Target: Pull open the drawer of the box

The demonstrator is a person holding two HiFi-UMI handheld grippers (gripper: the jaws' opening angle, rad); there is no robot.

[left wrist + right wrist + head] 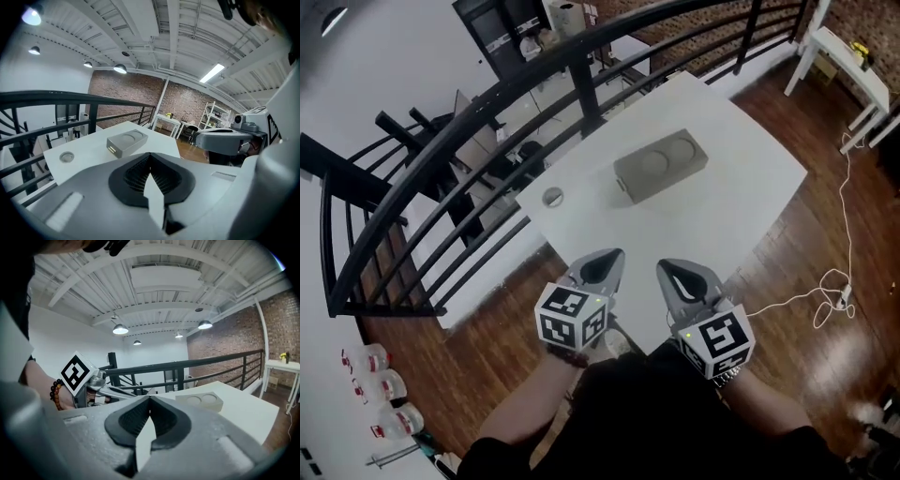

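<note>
A grey box (661,165) with two round recesses on top lies on the white table (741,197), its drawer shut. It shows in the left gripper view as the box (126,142) and in the right gripper view as the box (200,401). My left gripper (614,255) and right gripper (664,266) are held side by side at the table's near edge, well short of the box. Both have their jaws closed tip to tip, holding nothing.
A small round disc (553,197) lies near the table's left corner. A black metal railing (441,141) runs along the table's far side. A white cable (825,291) trails on the wooden floor to the right. White shelving (848,56) stands at top right.
</note>
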